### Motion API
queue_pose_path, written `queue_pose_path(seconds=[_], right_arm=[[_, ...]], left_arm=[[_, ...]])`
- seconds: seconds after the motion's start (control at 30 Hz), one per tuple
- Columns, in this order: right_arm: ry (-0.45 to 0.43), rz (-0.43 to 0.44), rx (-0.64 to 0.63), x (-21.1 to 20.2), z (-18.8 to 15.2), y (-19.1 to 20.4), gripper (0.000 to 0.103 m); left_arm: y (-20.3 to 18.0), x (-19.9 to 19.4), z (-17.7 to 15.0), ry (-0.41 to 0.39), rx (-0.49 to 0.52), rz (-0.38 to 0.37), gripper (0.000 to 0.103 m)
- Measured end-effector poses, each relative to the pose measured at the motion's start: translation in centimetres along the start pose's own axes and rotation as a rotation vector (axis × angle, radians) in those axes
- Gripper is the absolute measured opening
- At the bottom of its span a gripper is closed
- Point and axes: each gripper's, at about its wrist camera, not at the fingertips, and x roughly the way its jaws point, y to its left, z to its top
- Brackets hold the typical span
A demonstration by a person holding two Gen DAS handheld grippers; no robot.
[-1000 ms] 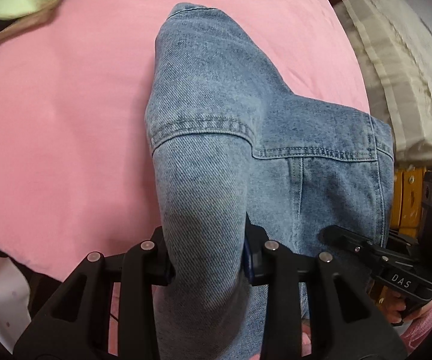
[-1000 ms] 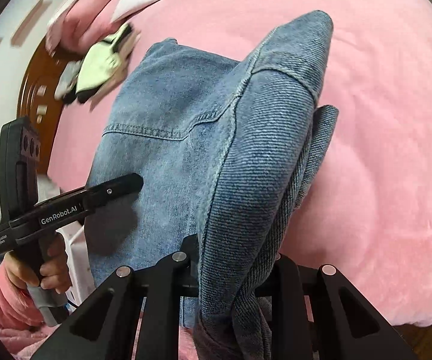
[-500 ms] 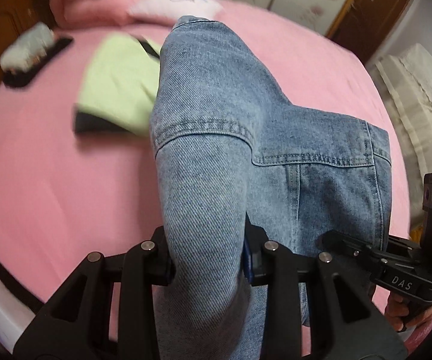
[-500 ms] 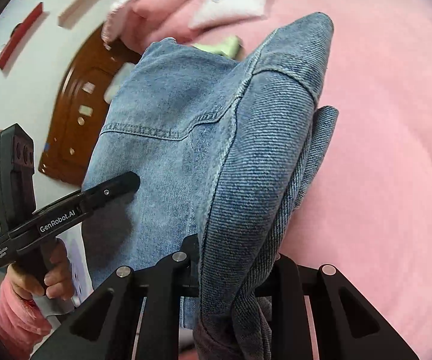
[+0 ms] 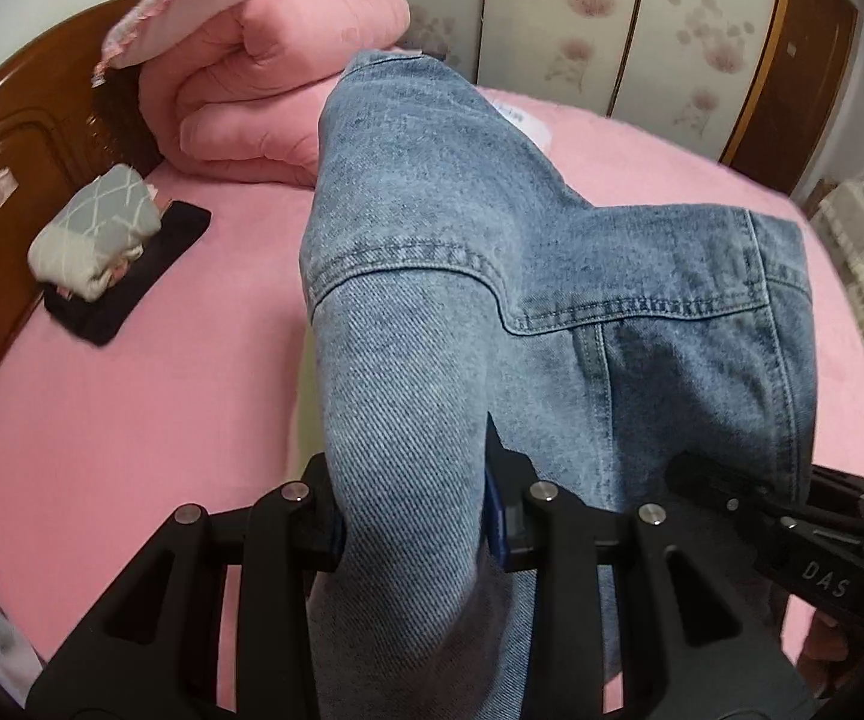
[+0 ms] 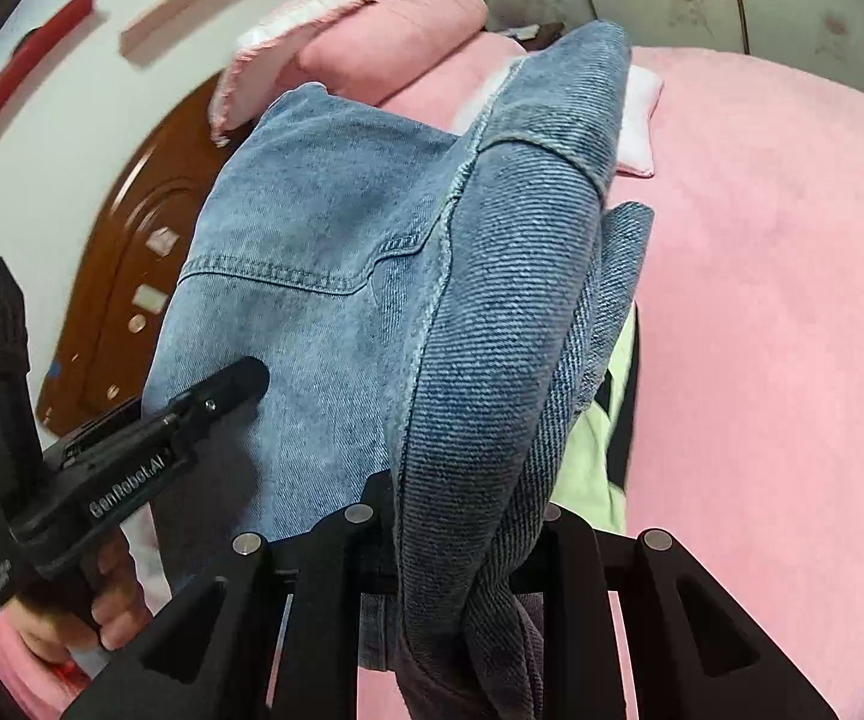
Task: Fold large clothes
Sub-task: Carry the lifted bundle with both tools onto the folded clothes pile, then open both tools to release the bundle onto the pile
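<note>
Two grippers carry one denim jacket between them, lifted clear above a pink bed. My left gripper is clamped on a thick roll of denim, apparently a sleeve or shoulder; my right gripper pinches a bunched fold of the same garment. The jacket hangs between them with its seamed panel facing both cameras. I judge this to be the carrying step, the garment held up for placing, with no fold laid yet. Near the wooden headboard lie a rolled pink quilt and a small folded grey cloth. Next I must lower the jacket flat onto bare bedding, clear of the light green garment under it.
</note>
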Motion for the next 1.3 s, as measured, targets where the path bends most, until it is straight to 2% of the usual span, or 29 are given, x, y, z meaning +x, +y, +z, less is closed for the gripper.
queue_pose_path(seconds=[0.03,0.1,0.13,0.2,0.23,0.27,0.33,0.37,0.4,0.47,0.5,0.53,0.6,0.73,0.87,0.9,0.93,0.97,1.0,1.03,1.07,1.2,1.3], right_arm=[[0.008,-0.011,0.016,0.7,0.1,-1.2,0.018],[0.044,-0.056,0.035,2.1,1.4,-4.4,0.021],[0.094,-0.13,0.032,4.0,1.6,-5.8,0.023],[0.218,-0.267,0.01,7.5,0.5,-7.9,0.026],[0.284,-0.344,-0.026,9.1,-0.2,-8.9,0.026],[0.295,-0.385,-0.035,9.8,-0.8,-10.1,0.026],[0.243,-0.327,0.017,8.6,-2.3,-12.7,0.027],[0.213,-0.303,0.048,8.1,-2.5,-14.2,0.03],[0.209,-0.299,0.065,6.5,-4.6,-15.2,0.035],[0.224,-0.272,0.091,5.5,-5.8,-17.8,0.037],[0.229,-0.26,0.093,4.9,-6.5,-16.3,0.037],[0.232,-0.253,0.091,4.8,-6.7,-16.7,0.037],[0.233,-0.263,0.058,5.1,-6.8,-17.1,0.038],[0.24,-0.334,-0.04,5.3,-8.8,-16.4,0.041],[0.26,-0.296,0.013,3.8,-11.1,-17.9,0.06],[0.263,-0.255,0.032,3.0,-11.3,-18.8,0.06],[0.265,-0.234,0.042,2.1,-11.8,-19.3,0.06],[0.266,-0.235,0.037,1.2,-12.3,-19.8,0.06],[0.263,-0.249,0.027,0.9,-12.8,-19.7,0.06],[0.253,-0.272,0.015,-0.1,-13.4,-20.0,0.06],[0.247,-0.291,0.009,-1.3,-14.2,-20.3,0.06],[0.258,-0.318,0.031,-4.8,-16.9,-21.1,0.06],[0.291,-0.37,0.066,-6.9,-18.6,-21.8,0.065]], left_arm=[[0.2,2.7,1.0,0.016,0.011,0.004,0.031],[0.4,9.6,1.3,0.109,-0.002,0.015,0.032],[0.5,12.9,1.0,0.17,-0.008,0.036,0.033],[0.5,18.8,-0.2,0.349,0.012,0.145,0.038],[0.4,20.7,-0.5,0.368,0.019,0.198,0.045],[0.2,21.3,-0.3,0.342,0.022,0.219,0.05],[-0.2,22.4,0.3,0.292,0.052,0.219,0.052],[0.1,23.1,0.7,0.295,0.047,0.197,0.054],[0.8,23.7,1.1,0.302,0.023,0.165,0.055],[3.4,25.1,1.4,0.325,-0.111,0.08,0.062],[4.5,25.7,1.4,0.325,-0.167,0.05,0.062],[5.0,26.0,1.3,0.316,-0.19,0.034,0.063],[4.8,26.4,1.2,0.29,-0.146,0.044,0.064],[5.3,26.8,0.8,0.232,-0.13,0.034,0.064],[4.2,23.9,-2.7,0.155,-0.1,0.008,0.067],[4.8,22.9,-3.8,0.142,-0.106,0.014,0.067],[4.6,22.7,-4.0,0.13,-0.105,0.029,0.071],[4.2,22.2,-4.2,0.117,-0.103,0.075,0.084],[3.6,21.6,-4.9,0.117,-0.11,0.131,0.091],[3.1,21.2,-5.5,0.117,-0.131,0.178,0.096],[3.1,20.9,-5.9,0.111,-0.167,0.19,0.096],[3.4,18.1,-9.0,0.066,-0.299,0.184,0.096],[3.3,13.7,-12.5,0.042,-0.379,0.167,0.096]])
